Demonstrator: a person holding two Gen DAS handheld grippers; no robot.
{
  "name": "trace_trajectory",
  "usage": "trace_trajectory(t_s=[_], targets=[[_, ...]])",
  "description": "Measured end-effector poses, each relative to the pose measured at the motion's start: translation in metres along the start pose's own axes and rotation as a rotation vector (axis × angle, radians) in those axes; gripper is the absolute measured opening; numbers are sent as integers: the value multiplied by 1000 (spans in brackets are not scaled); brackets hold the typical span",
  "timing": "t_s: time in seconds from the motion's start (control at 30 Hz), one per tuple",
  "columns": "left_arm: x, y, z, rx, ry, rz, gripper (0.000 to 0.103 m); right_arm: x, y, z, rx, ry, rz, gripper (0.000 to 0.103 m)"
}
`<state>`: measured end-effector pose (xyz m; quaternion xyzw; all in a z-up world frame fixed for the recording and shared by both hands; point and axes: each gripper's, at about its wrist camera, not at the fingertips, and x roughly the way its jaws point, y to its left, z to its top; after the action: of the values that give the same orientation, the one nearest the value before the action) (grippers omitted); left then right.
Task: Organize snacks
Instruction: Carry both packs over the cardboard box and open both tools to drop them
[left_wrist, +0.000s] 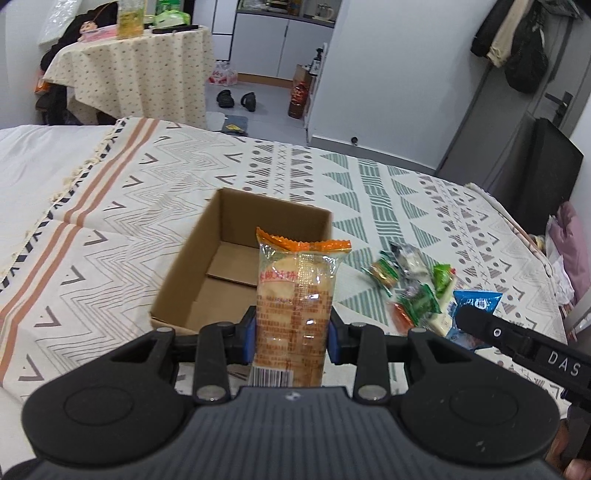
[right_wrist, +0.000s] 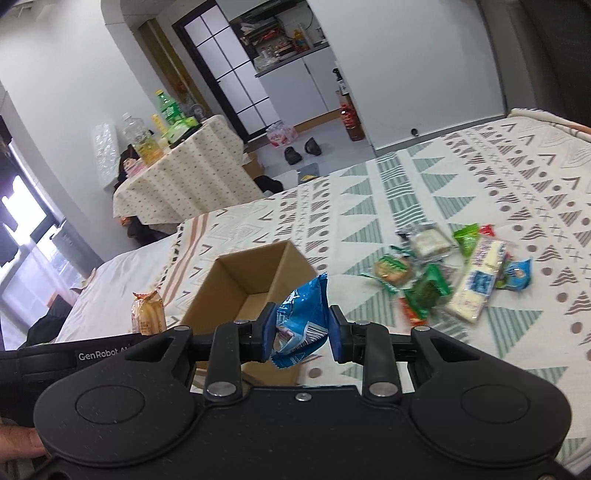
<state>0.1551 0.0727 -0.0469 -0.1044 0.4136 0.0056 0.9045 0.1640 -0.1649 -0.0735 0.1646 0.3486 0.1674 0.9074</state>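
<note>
On the bed (left_wrist: 110, 206) I had one open cardboard box (left_wrist: 192, 280), empty, with a heap of about seven snacks (right_wrist: 454, 273) beside it. My left gripper (left_wrist: 291, 332) clamped one cracker pack (left_wrist: 295, 306) upright; my right gripper (right_wrist: 301, 334) pinched one blue packet (right_wrist: 301, 317).

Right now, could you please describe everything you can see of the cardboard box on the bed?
The cardboard box is plain brown corrugated card, rectangular and open-topped with no top flaps showing. Its inside looks empty, only the folded bottom flaps visible. It sits upright on the patterned bedspread, left of the loose snack pile. No snack is seen touching it.
</note>
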Motion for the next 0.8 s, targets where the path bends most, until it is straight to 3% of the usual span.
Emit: trace_trajectory(t_s=[0.63,0.8], targets=[[38,48,31,-96,-5,-4,35,62,45,4,-17,71,66,28],[40,52,31,-81,-19,20,48,73,48,0,-10,86,68,28]])
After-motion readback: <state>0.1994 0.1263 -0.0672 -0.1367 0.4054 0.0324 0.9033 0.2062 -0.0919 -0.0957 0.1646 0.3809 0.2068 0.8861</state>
